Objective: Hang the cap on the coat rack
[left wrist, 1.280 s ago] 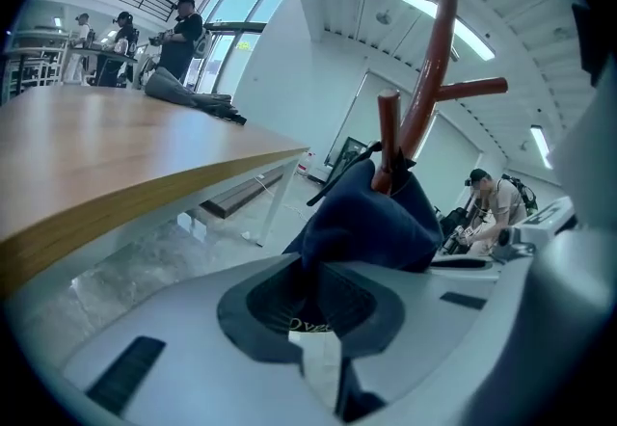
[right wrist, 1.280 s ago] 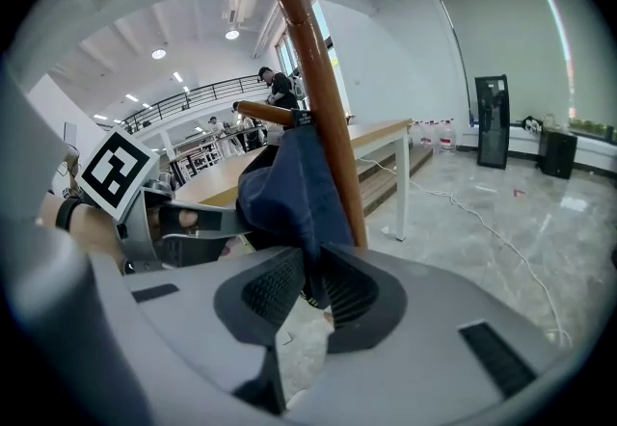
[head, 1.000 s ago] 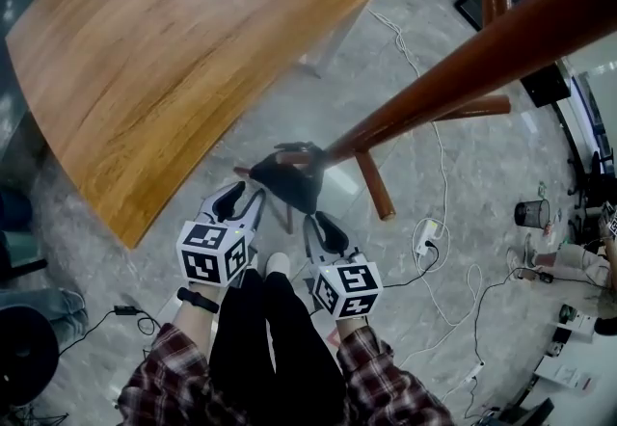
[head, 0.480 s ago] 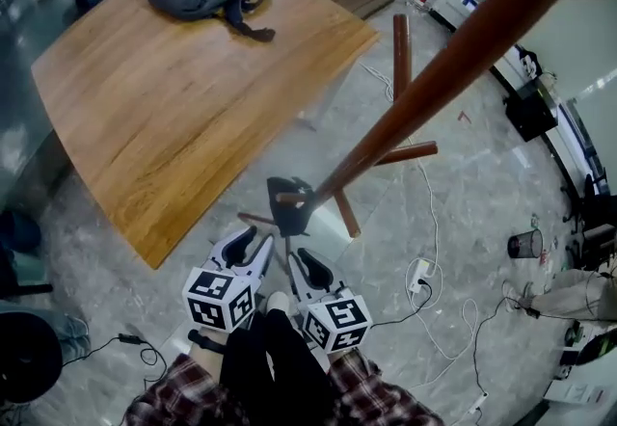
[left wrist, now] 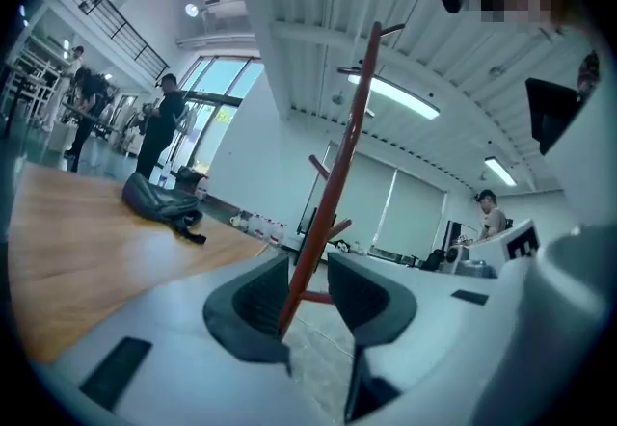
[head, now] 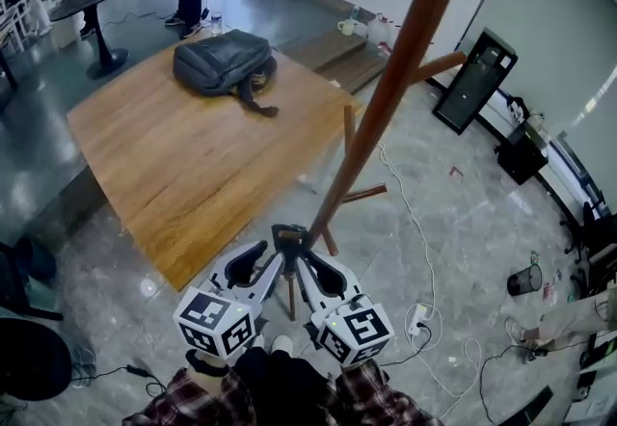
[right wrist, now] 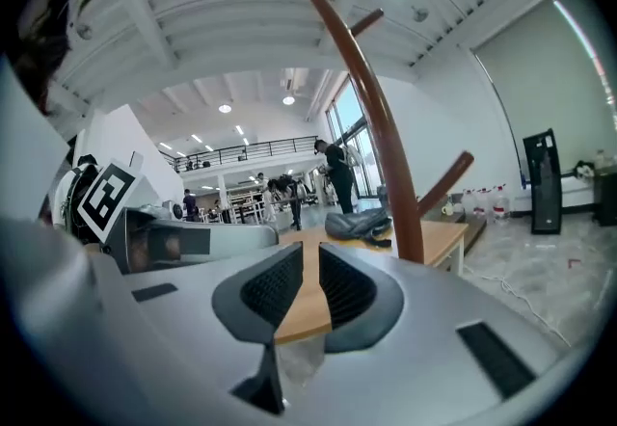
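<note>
Clearance is the main concern: the cap looks hung already, so I judge the step in hand to be getting both grippers away w/o snagging it. Best approach is probably to draw them straight back toward the near side w/ jaws apart, nothing brushing the brim or bumping the pole, since a knock could shake the cap off. The left gripper [head: 258,262] is open at a moderate gap. Its own view [left wrist: 307,294] shows only the rack's pole through that gap, w/ no fabric on either pad, so it holds and touches nothing. The right gripper [head: 318,265] is open too, but narrower. Its view [right wrist: 310,284] shows just the far tabletop between the pads, so it's also empty. The two sit side by side, tips angled toward each other. Just beyond the tips in the head view is the cap [head: 289,239], small & dark, at the low end of the visible pole and apparently on a low peg. Neither gripper view catches it, so I can't tell exactly how it's seated. A brown peg [head: 290,294], or maybe a leg, runs below btwn the grippers and is worth avoiding. The coat rack [head: 386,96] rises to the far right, w/ more pegs branching off higher up. Left & far of it is a wooden table [head: 183,173] w/ a dark backpack [head: 224,63] on its far end. Cables [head: 429,304] trail over the stone floor to the right.
</note>
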Demonstrator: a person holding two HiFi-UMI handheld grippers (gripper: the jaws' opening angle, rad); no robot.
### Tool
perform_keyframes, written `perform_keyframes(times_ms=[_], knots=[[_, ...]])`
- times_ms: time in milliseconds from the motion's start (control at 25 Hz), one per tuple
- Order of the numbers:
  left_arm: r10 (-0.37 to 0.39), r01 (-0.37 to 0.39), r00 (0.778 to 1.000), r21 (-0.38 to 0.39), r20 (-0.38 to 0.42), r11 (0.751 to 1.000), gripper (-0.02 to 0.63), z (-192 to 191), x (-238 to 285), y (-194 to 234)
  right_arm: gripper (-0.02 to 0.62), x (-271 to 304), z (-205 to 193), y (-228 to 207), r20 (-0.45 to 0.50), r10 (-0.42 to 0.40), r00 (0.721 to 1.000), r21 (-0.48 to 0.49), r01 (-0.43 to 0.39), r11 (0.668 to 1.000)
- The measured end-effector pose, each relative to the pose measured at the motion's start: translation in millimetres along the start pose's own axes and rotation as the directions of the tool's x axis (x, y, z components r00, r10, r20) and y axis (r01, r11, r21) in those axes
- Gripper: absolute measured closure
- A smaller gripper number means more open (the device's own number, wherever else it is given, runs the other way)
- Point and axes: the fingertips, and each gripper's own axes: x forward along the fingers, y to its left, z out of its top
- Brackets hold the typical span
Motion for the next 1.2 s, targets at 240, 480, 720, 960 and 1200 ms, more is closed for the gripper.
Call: perform_keyframes(times_ms=[240, 480, 720, 960, 1200], knots=[[-0.071, 0.069, 0.997, 0.085, 0.023, 0.994, 0.534, 49, -12, -54, 0.563, -40, 74, 10, 0.12, 0.043, 0.992, -0.003, -0.043, 0.999], [-0.095, 0.085, 0.994, 0.149, 0.063, 0.985, 0.594, 73, -23, -82, 0.584, -67, 110, 13, 0.173, 0.049, 0.984, -0.025, -0.045, 0.999], [-0.105, 0.093, 0.992, 0.153, 0.074, 0.984, 0.595, 80, -24, -94, 0.584, -73, 111, 10, 0.168, 0.052, 0.984, -0.033, -0.047, 0.998], [-0.104, 0.092, 0.991, 0.134, 0.086, 0.987, 0.595, 92, -31, -96, 0.584, -69, 114, 14, 0.156, 0.08, 0.985, -0.041, -0.074, 0.996], [-0.113, 0.105, 0.991, 0.108, 0.067, 0.989, 0.595, 89, -28, -90, 0.584, -59, 116, 18, 0.146, 0.102, 0.984, -0.051, -0.095, 0.994]])
